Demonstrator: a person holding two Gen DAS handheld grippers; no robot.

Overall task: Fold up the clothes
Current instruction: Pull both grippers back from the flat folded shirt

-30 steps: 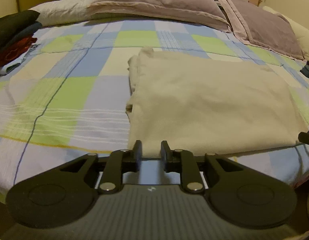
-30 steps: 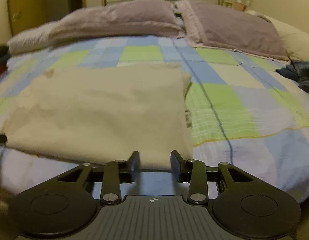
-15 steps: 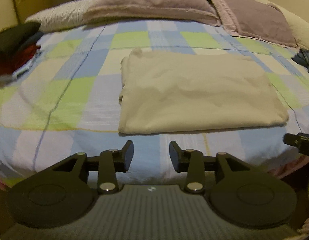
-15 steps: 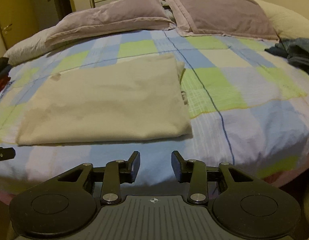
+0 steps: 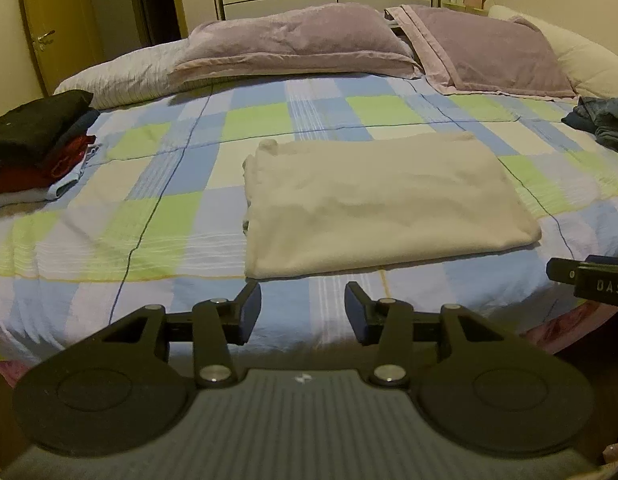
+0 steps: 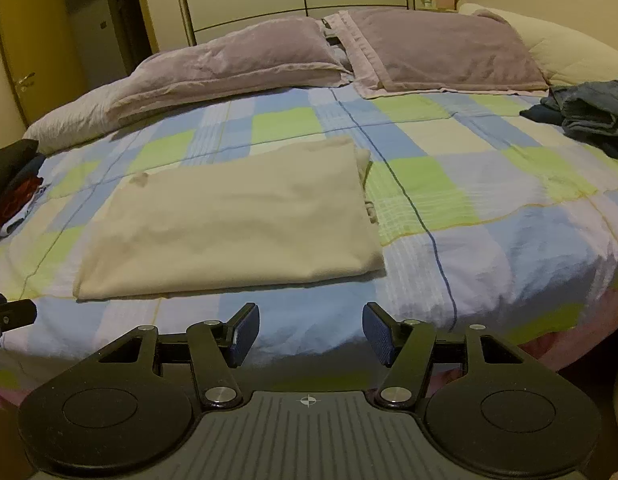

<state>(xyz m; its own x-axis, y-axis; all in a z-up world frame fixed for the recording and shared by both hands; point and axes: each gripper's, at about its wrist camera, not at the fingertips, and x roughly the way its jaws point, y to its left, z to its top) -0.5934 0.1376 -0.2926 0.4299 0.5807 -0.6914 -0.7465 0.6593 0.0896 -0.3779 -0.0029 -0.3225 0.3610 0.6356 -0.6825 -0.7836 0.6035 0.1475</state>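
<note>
While both hand-held grippers [image 5: 303, 306] [image 6: 309, 328] hover released, folded cream cloth [image 5: 381, 200] lies just ahead.

Ahead of your hand-held grippers lies the bed [image 5: 157, 216] with its checked blue-and-green sheet. At its far end sit two mauve pillows [image 5: 293, 40] side by side (a white one [image 5: 125, 78] left of them), and beyond, a yellow door [image 5: 49, 32].

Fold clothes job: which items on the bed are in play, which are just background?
In play:
beige folded cloth
left gripper, open
right gripper, open
folded stack
unfolded blue clothes

Background:
purple pillows
checked bedspread
door
</note>
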